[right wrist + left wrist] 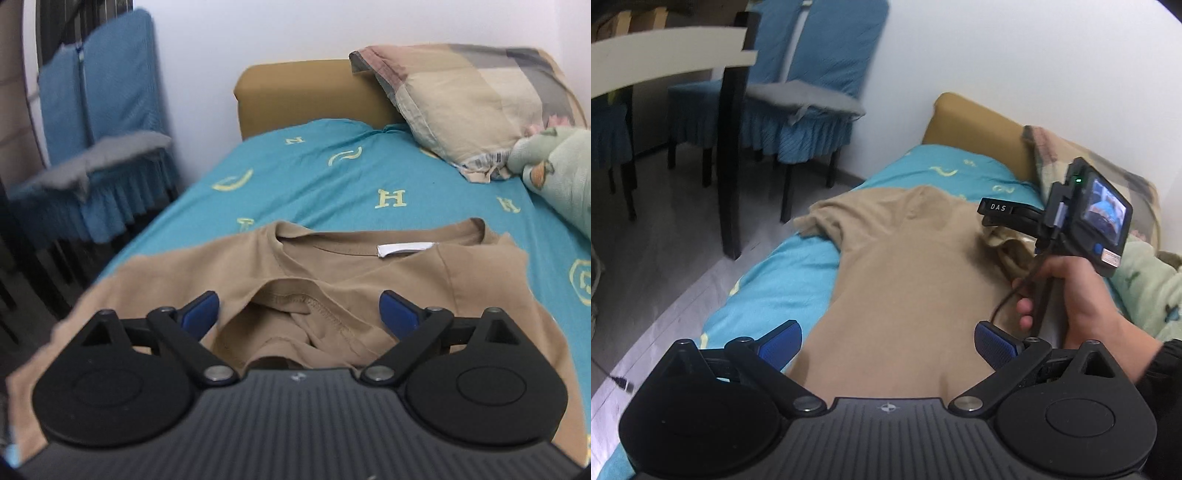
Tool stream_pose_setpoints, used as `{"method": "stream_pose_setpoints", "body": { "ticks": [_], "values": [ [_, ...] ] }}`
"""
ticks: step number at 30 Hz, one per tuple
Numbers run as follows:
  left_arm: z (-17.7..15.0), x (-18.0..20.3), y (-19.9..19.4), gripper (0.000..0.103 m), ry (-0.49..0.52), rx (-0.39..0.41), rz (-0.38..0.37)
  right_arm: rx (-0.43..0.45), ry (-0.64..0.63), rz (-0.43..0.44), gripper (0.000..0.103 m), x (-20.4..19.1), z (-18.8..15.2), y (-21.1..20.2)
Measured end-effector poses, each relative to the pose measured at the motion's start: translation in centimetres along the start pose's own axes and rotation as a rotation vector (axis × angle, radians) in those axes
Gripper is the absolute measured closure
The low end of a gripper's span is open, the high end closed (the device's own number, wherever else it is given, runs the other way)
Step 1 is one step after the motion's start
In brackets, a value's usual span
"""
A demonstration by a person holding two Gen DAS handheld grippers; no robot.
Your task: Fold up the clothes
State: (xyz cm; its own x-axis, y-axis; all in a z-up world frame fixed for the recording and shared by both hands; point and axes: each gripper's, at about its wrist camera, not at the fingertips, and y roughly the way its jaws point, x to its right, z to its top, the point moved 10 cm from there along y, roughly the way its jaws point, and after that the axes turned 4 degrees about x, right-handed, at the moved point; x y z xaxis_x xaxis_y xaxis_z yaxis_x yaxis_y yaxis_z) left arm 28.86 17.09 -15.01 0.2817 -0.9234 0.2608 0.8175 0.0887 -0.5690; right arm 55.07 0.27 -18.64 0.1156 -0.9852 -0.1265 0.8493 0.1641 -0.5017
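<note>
A tan T-shirt (905, 266) lies spread on the teal bedsheet (775, 280). In the right wrist view the T-shirt (369, 273) shows its collar and white label (405, 249) facing away, and a folded-in sleeve (314, 317) is bunched near the middle. My right gripper (299, 308) is open just above that bunched sleeve, nothing pressed between its blue pads. My left gripper (888, 341) is open over the shirt's lower body, holding nothing. The right gripper (1008, 214), held by a hand (1067, 291), shows in the left wrist view over the shirt's right side.
A plaid pillow (469, 107) and a pale green blanket (557, 173) lie at the bed's far right. A mustard headboard (310, 96) stands against the white wall. Blue-covered chairs (798, 92) and a dark table leg (733, 155) stand on the grey floor to the left.
</note>
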Motion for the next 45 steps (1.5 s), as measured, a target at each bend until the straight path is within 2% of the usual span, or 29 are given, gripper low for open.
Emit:
{"method": "stream_pose_setpoints", "body": {
  "ticks": [4,8,15,22,26,28,30,32,36,39,41,45],
  "values": [
    [0.2,0.9,-1.0,0.002,0.060,0.005,-0.039,0.035,0.006,0.022,0.008,1.1,1.4,-4.9],
    [0.9,1.9,-2.9,0.002,0.070,0.059,-0.066,0.109,-0.021,0.053,0.008,3.2,2.9,-11.4],
    [0.4,4.2,-5.6,0.002,0.115,0.086,-0.090,0.165,0.000,0.054,0.008,6.4,2.6,-23.9],
    [-2.6,7.8,-11.7,0.002,0.205,0.100,-0.206,0.153,0.050,0.043,0.008,9.2,-2.8,-36.5],
    [-4.1,8.2,-13.8,0.002,0.240,0.089,-0.207,0.130,0.102,0.050,0.008,11.2,-7.7,-41.8],
    [-4.6,8.3,-14.6,0.002,0.249,0.084,-0.194,0.107,0.129,0.041,0.008,12.4,-9.5,-43.6],
    [-5.1,8.7,-15.1,0.002,0.251,0.069,-0.187,0.127,0.167,0.029,0.008,14.0,-9.6,-45.2],
    [-5.7,9.3,-15.7,0.002,0.258,0.056,-0.193,0.182,0.227,0.020,0.008,16.2,-8.6,-46.8],
    [-7.7,12.2,-16.7,0.002,0.358,0.052,-0.203,0.280,0.341,-0.010,0.008,21.0,-7.1,-49.1],
    [-10.8,16.1,-16.7,0.002,0.437,0.003,-0.255,0.283,0.383,-0.076,0.008,24.4,-7.5,-49.0],
    [-13.4,18.8,-16.5,0.004,0.487,-0.042,-0.298,0.261,0.436,-0.085,0.008,26.2,-8.2,-48.7],
    [-19.0,24.1,-15.9,0.015,0.633,-0.113,-0.376,0.226,0.537,-0.059,0.008,28.4,-9.1,-47.7]
  ]
}}
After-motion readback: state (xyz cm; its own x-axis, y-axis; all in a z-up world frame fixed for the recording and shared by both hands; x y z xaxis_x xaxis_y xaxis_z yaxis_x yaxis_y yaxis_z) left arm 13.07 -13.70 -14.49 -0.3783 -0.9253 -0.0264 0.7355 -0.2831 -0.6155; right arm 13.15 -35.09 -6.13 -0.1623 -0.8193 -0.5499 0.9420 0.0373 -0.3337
